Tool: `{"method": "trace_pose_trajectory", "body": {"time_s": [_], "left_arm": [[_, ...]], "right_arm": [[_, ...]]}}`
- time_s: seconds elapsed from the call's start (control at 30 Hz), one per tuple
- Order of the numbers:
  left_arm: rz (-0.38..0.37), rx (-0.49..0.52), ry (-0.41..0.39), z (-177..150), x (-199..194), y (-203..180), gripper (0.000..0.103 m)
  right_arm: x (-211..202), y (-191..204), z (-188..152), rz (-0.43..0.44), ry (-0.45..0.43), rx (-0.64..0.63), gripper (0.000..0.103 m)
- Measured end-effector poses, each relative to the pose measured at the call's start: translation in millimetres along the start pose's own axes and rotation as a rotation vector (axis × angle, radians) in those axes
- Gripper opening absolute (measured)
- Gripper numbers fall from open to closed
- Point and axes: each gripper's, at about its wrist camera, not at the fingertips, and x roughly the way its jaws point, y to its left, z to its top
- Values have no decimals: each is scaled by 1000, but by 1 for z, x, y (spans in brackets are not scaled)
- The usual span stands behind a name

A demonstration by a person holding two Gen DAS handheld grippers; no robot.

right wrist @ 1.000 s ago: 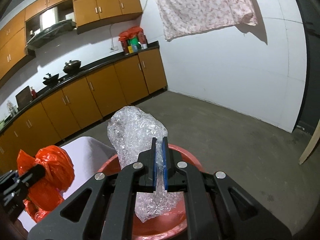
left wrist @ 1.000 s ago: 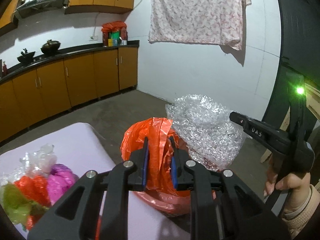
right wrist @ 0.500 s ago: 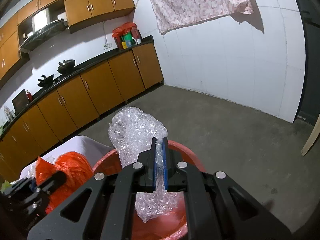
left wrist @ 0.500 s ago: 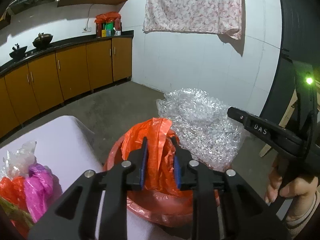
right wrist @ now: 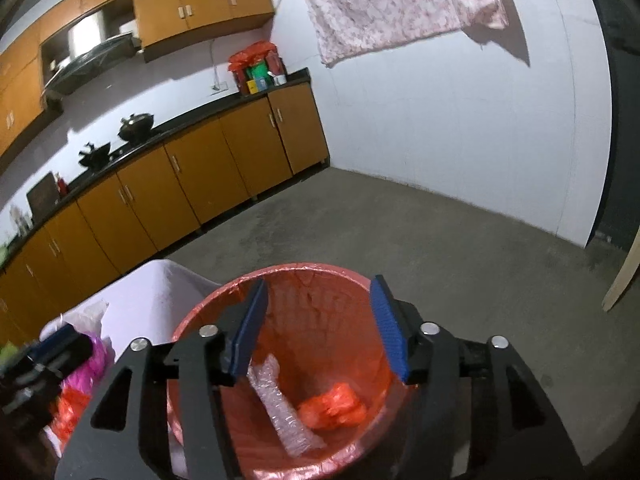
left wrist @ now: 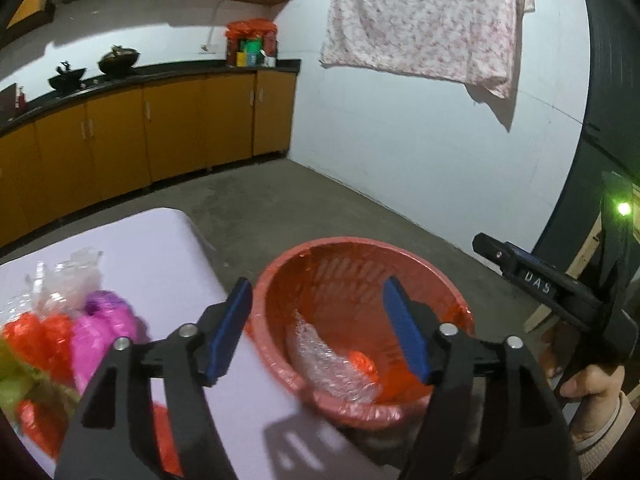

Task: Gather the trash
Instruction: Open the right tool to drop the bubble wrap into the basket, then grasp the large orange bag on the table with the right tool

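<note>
Now both grippers hang spread and empty over the red bin (right wrist: 208,312) — the left gripper (left wrist: 320,328) above its table-side rim, the right gripper (right wrist: 316,324) above its middle. Inside lie two discarded pieces: one bubble wrap wad (right wrist: 280,408) and one orange bag (right wrist: 332,406), touching. "DAS" marks the right gripper's side (left wrist: 538,282).

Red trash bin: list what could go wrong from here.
1. The red trash bin stands right against the table edge; a claw swinging back for more could knock it.
2. The remaining plastic bags lie bunched together, so the left claw may snag several and drop one.
3. The bubble wrap leans upright and may crowd later drops.
</note>
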Motion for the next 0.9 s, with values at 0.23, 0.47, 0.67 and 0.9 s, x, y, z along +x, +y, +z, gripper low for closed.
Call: {"method": "trace_pose_trajectory", "body": {"time_s": [0.23, 0.47, 0.67, 0.9], "left_arm": [[64, 11, -64, -16, -63, 6, 74], [209, -56, -143, -40, -139, 53, 76], [417, -114, -167, -64, -180, 104, 79], [547, -256, -150, -91, -209, 158, 83]], "right_arm": [[-23, 33, -13, 62, -8, -110, 61], [-46, 86, -38, 219, 36, -175, 67], [-52, 143, -64, 354, 109, -242, 72], [-40, 195, -93, 407, 204, -291, 78]]}}
